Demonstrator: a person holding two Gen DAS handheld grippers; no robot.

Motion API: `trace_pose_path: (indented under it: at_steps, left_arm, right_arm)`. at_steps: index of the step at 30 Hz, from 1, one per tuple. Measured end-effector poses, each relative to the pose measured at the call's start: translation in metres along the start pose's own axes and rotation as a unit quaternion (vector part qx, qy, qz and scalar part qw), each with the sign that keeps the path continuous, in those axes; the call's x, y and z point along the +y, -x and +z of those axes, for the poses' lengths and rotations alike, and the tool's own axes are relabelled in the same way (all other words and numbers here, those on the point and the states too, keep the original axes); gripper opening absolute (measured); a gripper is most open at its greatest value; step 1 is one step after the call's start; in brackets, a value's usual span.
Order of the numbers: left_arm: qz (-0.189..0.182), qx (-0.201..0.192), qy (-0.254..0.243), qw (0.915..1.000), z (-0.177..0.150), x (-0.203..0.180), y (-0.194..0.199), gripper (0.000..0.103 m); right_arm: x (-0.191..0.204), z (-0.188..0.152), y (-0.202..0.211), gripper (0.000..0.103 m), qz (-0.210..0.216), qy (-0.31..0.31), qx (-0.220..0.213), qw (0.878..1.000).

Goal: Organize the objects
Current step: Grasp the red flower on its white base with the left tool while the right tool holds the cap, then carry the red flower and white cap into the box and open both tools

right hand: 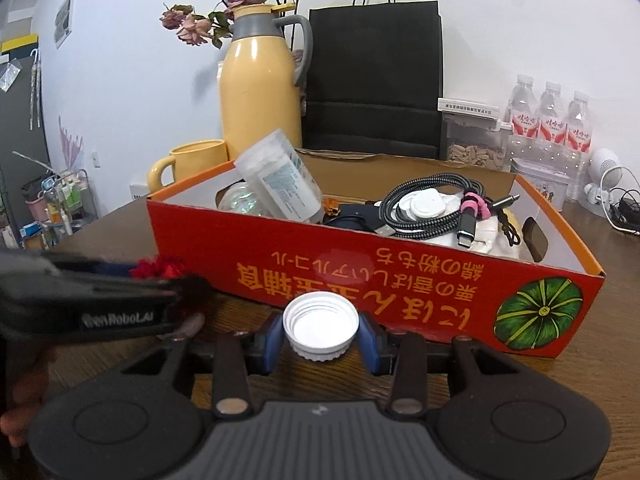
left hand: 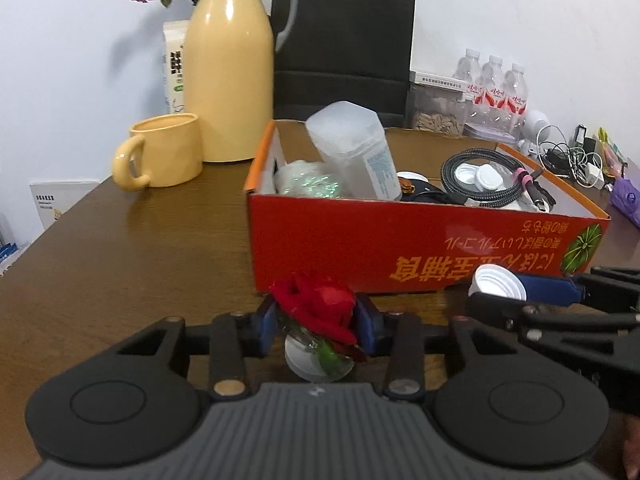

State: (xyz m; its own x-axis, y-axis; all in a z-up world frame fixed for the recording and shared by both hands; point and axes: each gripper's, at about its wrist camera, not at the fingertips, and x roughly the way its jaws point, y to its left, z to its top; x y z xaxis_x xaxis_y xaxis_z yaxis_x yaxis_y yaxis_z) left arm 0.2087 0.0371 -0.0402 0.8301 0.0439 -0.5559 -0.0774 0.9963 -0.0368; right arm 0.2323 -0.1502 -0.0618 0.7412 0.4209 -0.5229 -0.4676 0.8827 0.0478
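Note:
My left gripper (left hand: 316, 320) is shut on a red fabric rose (left hand: 320, 302), held just above the brown table in front of the orange cardboard box (left hand: 420, 244). A white lid (left hand: 308, 360) lies on the table under the rose. My right gripper (right hand: 320, 332) is shut on a white screw cap (right hand: 320, 326), also in front of the box (right hand: 360, 280); it shows in the left wrist view (left hand: 496, 294) with the cap (left hand: 496, 282). The left gripper and rose (right hand: 160, 268) show at the left of the right wrist view.
The box holds a clear plastic jar (left hand: 352, 148), a braided cable coil (left hand: 488, 184), white caps (right hand: 424, 204) and other small items. Behind stand a yellow mug (left hand: 164, 152), yellow thermos (left hand: 228, 72), black paper bag (left hand: 344, 48), water bottles (left hand: 496, 88) and tangled cables (left hand: 568, 156).

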Motion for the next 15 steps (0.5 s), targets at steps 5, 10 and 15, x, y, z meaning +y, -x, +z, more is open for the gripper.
trace_pose_path:
  at_steps: [5,10,15]
  left_arm:
    - [0.008,0.001,0.005,1.0,-0.009,0.016,0.015,0.04]
    - [0.022,-0.002,0.03,0.9993,-0.011,0.033,0.023,0.039]
    - [0.02,-0.016,0.05,0.9984,-0.009,0.044,0.032,0.039]
  right_arm:
    - [0.001,0.0,0.003,0.039,0.009,0.002,-0.004,1.0]
    - [0.003,0.0,0.006,0.039,0.009,0.006,-0.011,1.0]
    - [0.001,0.001,0.007,0.039,0.008,0.001,-0.014,1.0]
